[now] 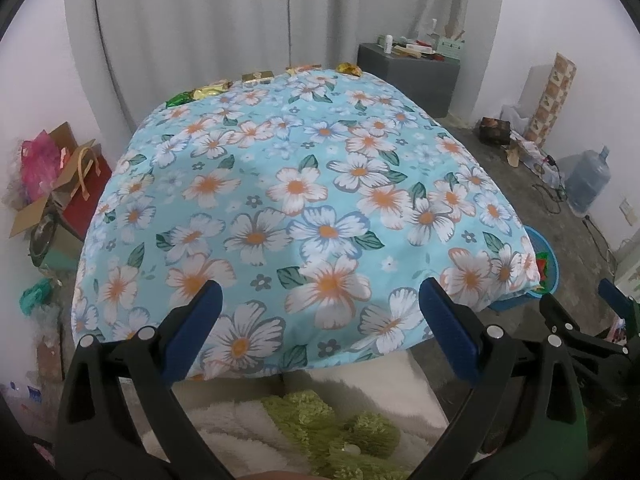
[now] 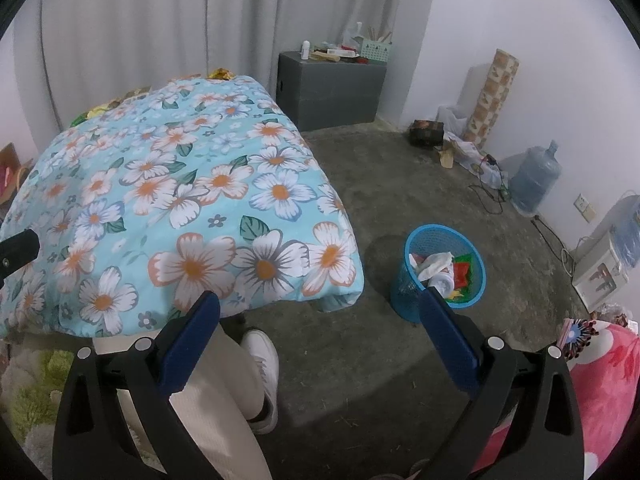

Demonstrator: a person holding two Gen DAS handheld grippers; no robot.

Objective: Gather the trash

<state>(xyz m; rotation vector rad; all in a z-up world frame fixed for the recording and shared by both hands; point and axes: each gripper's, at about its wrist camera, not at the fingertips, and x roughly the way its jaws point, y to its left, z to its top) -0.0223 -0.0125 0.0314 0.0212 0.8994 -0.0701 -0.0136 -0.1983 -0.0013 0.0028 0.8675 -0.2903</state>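
My left gripper (image 1: 320, 300) is spread wide with nothing in it, low in the frame over the floral cloth (image 1: 304, 200). My right gripper (image 2: 320, 312) is also wide and holding nothing, at the bottom of its view. Wrappers (image 1: 208, 91) lie along the cloth's far edge, at top centre. The blue bin (image 2: 442, 272), holding trash, stands on the floor at centre right, beside the cloth's corner.
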